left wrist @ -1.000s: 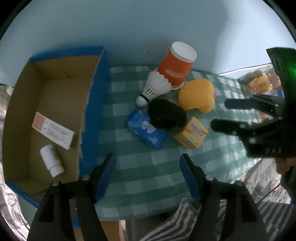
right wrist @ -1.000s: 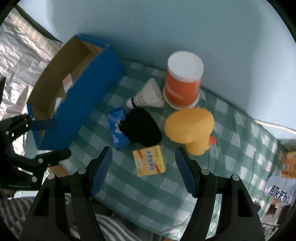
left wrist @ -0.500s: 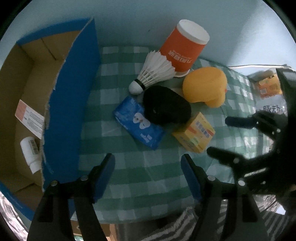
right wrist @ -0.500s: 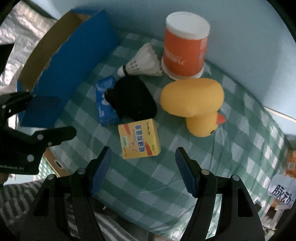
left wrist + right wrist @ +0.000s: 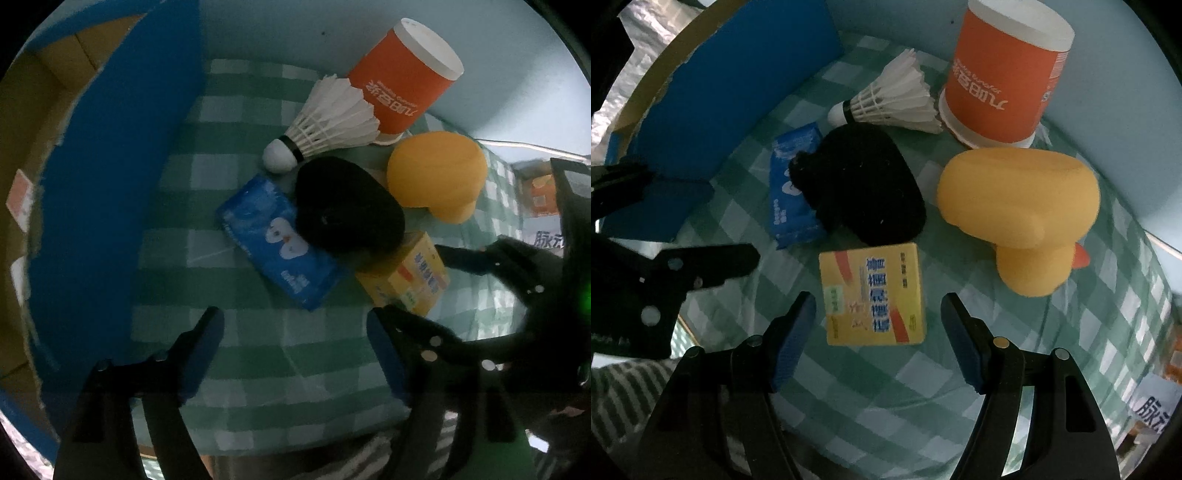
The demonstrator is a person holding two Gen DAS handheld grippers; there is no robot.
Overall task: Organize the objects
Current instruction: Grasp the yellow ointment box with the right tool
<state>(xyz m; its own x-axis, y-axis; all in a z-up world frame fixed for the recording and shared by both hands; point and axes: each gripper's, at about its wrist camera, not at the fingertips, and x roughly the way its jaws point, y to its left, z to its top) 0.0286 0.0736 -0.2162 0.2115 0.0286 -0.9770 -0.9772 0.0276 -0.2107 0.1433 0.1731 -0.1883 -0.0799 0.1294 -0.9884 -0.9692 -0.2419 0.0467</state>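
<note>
We hold our right tool (image 5: 877, 321) half-open and empty over the flat yellow cardboard box (image 5: 873, 293) on the green-checked tabletop (image 5: 849, 384), lined up to straddle it, while our left tool (image 5: 295, 347), just widened, hangs empty nearby.

A: What's behind everything?
B: I see a plain pale blue wall (image 5: 1015, 22) right at the surface's far edge.
A: The surface?
B: Covered with a green-and-white checked cloth (image 5: 255, 354). Crinkled silver foil sheeting (image 5: 642, 48) off its left side.
A: Light?
B: Dim, bluish. A thin bright strip (image 5: 517, 144) runs along the wall's base on the right.
</note>
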